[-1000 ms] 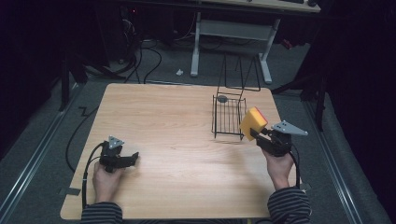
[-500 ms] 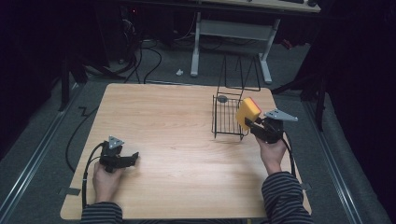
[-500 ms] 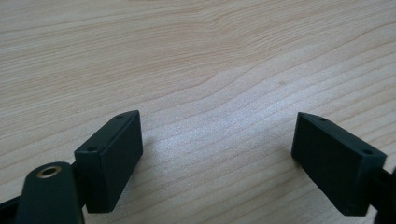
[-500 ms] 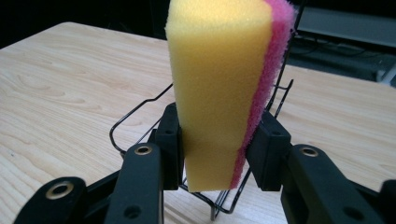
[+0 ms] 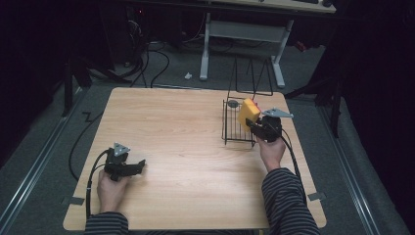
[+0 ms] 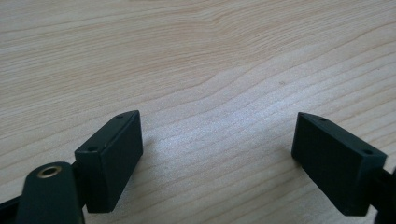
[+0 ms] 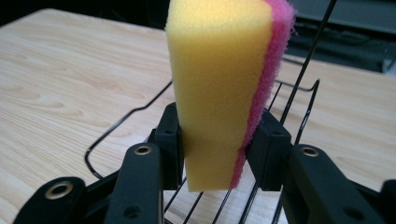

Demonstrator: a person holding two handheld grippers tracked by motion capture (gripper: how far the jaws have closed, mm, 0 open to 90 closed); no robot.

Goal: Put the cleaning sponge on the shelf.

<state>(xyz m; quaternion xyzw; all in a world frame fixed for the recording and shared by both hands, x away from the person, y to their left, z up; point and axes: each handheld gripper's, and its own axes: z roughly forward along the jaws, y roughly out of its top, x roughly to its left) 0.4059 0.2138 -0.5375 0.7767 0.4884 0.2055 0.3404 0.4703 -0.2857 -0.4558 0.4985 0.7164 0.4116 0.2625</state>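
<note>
Sponge (image 7: pixel 219 88), yellow with a pink pad, stands upright in my right gripper (image 7: pixel 219 149), the jaws clamped on its lower half. I hold it at the near edge of the wire rack (image 5: pixel 234 128) at the table's (image 5: pixel 186 147) right side. My left gripper (image 6: pixel 219 158) rests low on the bare wood, jaws wide apart, nothing between them.

My right gripper (image 5: pixel 255 122), clamped on the yellow foam sponge with the pink scouring side (image 5: pixel 248 112), is now farther from me and more to the left than a second ago. Earlier it sat beside the right wall of the black wire basket (image 5: pixel 236 128); now the sponge hangs over the basket's right edge, above its wire floor.
</note>
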